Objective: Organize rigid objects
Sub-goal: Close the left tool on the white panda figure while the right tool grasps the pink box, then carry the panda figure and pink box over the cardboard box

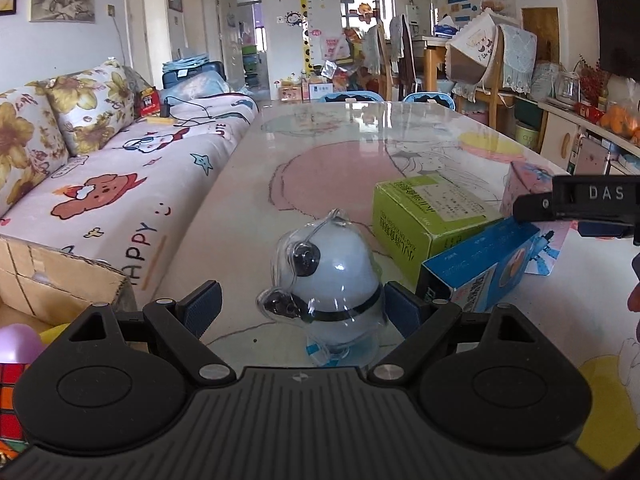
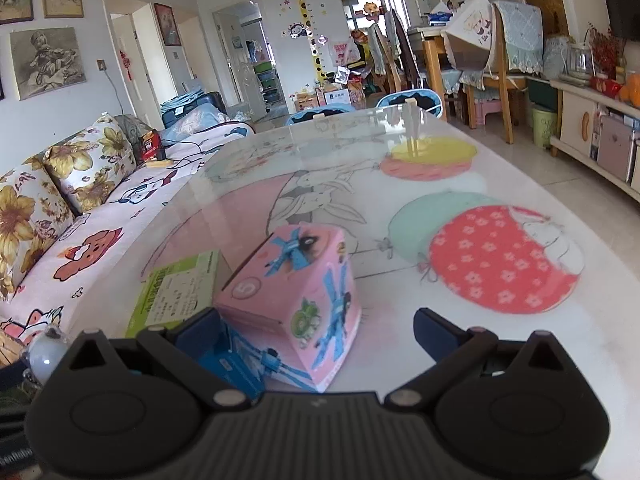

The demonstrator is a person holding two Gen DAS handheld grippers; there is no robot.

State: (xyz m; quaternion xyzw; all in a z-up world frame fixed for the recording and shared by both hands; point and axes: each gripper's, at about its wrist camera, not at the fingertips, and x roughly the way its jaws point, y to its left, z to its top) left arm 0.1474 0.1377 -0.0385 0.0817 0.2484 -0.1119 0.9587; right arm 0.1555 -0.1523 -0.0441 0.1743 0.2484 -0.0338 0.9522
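A pale blue egg-shaped toy in clear plastic packaging (image 1: 328, 280) stands on the glass table between the fingers of my left gripper (image 1: 306, 310), which is open around it. A green box (image 1: 424, 216) and a blue box (image 1: 480, 268) lie just right of it. My right gripper (image 2: 320, 340) is open, with a pink box (image 2: 296, 296) lying between its fingers; the blue box (image 2: 236, 364) lies under its left finger and the green box (image 2: 176, 292) lies to the left. The right gripper's body shows in the left wrist view (image 1: 580, 200), above the pink box (image 1: 524, 188).
A sofa (image 1: 120, 168) runs along the table's left side. An open cardboard box (image 1: 56, 276) with a Rubik's cube (image 1: 12, 396) and balls sits at lower left. The glass table (image 2: 440, 168) stretches ahead with chairs (image 2: 408, 100) at its far end. A cabinet (image 2: 600, 128) stands right.
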